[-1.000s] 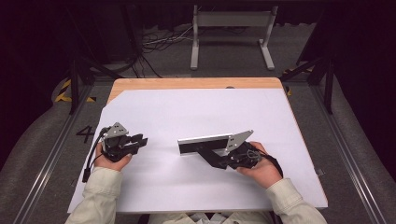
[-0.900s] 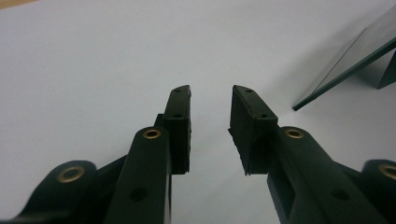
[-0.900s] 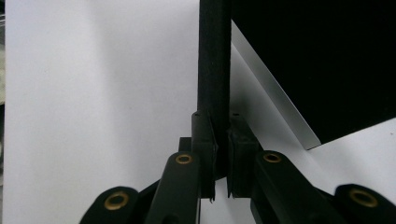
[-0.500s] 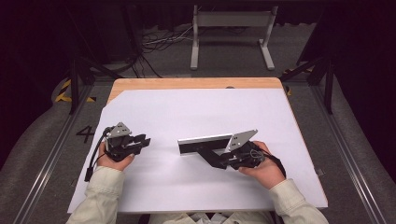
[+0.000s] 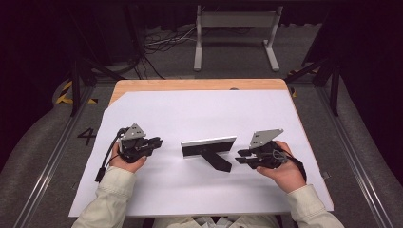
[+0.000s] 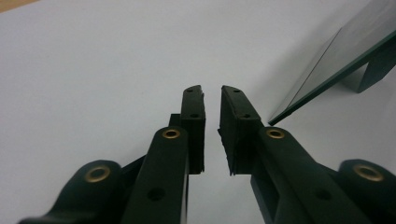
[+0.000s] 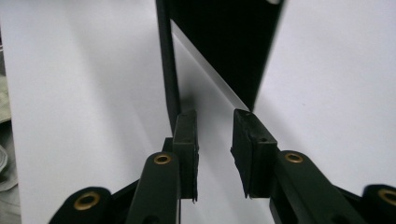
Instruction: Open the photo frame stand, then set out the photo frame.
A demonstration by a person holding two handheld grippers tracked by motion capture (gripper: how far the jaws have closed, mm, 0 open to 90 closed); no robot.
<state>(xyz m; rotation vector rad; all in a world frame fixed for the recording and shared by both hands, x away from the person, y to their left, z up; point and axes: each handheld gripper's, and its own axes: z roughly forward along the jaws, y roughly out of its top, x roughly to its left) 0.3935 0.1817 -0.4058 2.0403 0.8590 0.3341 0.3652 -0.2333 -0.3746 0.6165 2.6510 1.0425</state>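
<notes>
Item: picture frame (image 5: 208,147), black-edged with a glazed front and a black prop leg behind. It stands upright on the white sheet (image 5: 199,114), resting on its lower edge and the leg, between the two hand-held grippers and apart from both. No jaw touches it.

Right hand-held gripper (image 5: 241,156): just beside the frame's right end, jaws pointing at it. In the right gripper view the frame's end edge and leg (image 7: 224,51) lie straight ahead of the fingertips (image 7: 187,126). The jaws have been opening over the last second and stand partly apart with nothing between them.

Left hand-held gripper (image 5: 156,142): near the frame's left end, a short gap off. In the left gripper view the frame's corner (image 6: 336,60) sits ahead and to the right of the pads (image 6: 194,116). The jaws have just been closing and stand a narrow slot apart, clamped on nothing.

Step in hand, as judged: the frame has been set standing and the right hand is letting go.

Handling note: draw the right jaws straight back along their own line, away from the end edge. A sideways swing could catch the leg and tip the frame. Keep the left jaws clear of the glass unless the frame rocks.

Support: desk (image 5: 190,84), wooden, with the sheet covering most of it.
</notes>
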